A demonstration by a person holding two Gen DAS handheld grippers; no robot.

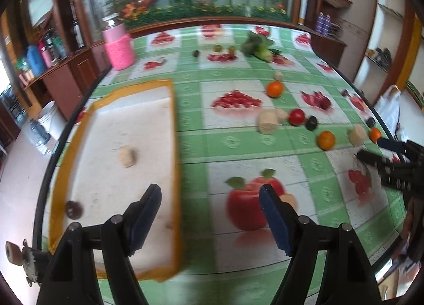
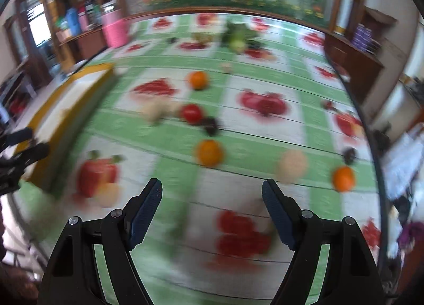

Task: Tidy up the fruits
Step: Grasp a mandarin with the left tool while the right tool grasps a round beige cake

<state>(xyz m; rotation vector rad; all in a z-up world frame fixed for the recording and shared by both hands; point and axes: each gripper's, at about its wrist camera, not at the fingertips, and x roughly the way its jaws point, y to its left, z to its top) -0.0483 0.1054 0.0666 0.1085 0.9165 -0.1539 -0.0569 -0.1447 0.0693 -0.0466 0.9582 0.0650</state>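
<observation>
Fruits lie scattered over a worktop [image 1: 190, 130] under a green-checked, fruit-printed cloth, with wooden shelving and a flowered mural behind. Three oranges [image 1: 274, 89], one red tomato [image 1: 296, 116] and a few dark fruits sit right of a yellow-rimmed white tray [image 1: 175, 124], which holds one pale piece [image 1: 127, 156] and one dark fruit [image 1: 73, 209]. The left hand-held gripper [image 1: 209, 214] and the right hand-held gripper [image 2: 212, 212] both gape wide, holding nothing.
</observation>
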